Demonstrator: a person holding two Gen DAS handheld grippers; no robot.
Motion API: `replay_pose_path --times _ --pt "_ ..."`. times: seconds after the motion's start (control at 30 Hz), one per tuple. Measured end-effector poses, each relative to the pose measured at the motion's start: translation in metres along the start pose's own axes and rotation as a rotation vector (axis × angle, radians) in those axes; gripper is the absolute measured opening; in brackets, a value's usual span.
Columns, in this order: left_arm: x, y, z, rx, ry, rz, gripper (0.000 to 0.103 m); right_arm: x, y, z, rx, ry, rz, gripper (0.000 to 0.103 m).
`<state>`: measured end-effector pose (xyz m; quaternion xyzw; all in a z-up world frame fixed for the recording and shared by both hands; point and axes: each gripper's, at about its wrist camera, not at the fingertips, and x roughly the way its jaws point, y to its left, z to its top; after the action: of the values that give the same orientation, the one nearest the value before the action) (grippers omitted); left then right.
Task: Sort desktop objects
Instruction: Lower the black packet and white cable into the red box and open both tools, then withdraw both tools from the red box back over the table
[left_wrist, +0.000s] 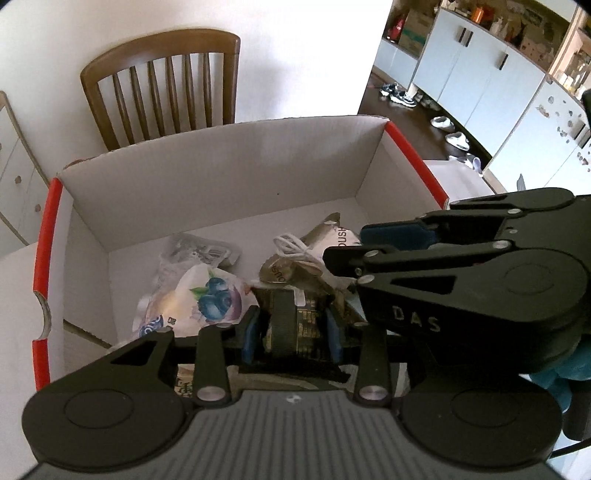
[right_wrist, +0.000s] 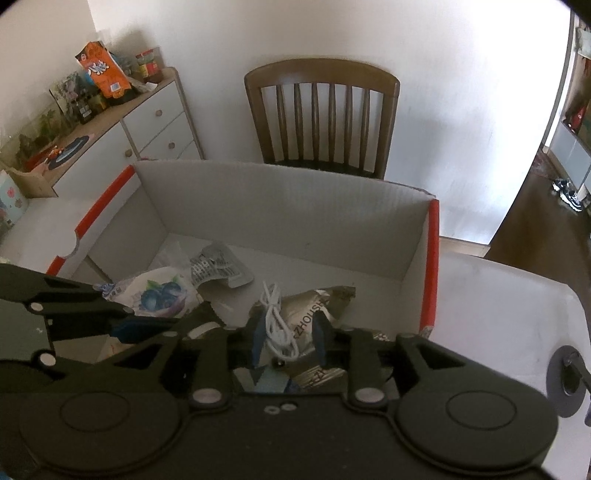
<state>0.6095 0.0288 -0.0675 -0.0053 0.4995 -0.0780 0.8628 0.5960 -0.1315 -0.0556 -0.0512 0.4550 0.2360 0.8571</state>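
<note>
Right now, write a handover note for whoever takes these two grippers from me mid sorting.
Left hand-held gripper: low inside the white cardboard box, jaws around a dark green packet; whether the pads press on it I cannot tell.
Right hand-held gripper: also in the box, jaws apart, with the coiled white cable lying between them on the gold snack bag, seemingly just dropped.
Already in the box: blueberry pouch, silver foil packet, gold bag, cable.
Left to do: let go of the green packet, lift both grippers out, check the table for leftovers, which are not in view here.

Black claw (left_wrist: 291, 338) with blue pads (left_wrist: 251, 334), silver screws, white "DAS" lettering.
</note>
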Motion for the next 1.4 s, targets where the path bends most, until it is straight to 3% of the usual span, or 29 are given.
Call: replay_pose_path --times 0.23,1.1,1.27,1.33,1.4 --pt "-0.012 -0.002 0.0 -0.002 -0.021 -0.008 0.044 -0.012 -0.005 0.004 0.031 -0.025 0.008 0.032" --pt "-0.109 -0.018 -0.022 0.002 -0.106 0.003 0.045 -0.094 0.014 -0.004 0.045 -0.085 0.043 0.033" --pt "-0.13 -0.021 -0.031 0.019 -0.127 0.01 0.045 -0.112 0.025 -0.011 0.038 -0.099 0.052 0.046" --pt "-0.139 -0.022 -0.036 0.024 -0.136 0.014 0.054 -0.119 0.029 -0.014 0.032 -0.104 0.054 0.047" --pt "-0.147 -0.022 -0.04 0.018 -0.146 0.01 0.056 -0.126 0.034 -0.017 0.023 -0.11 0.054 0.049"
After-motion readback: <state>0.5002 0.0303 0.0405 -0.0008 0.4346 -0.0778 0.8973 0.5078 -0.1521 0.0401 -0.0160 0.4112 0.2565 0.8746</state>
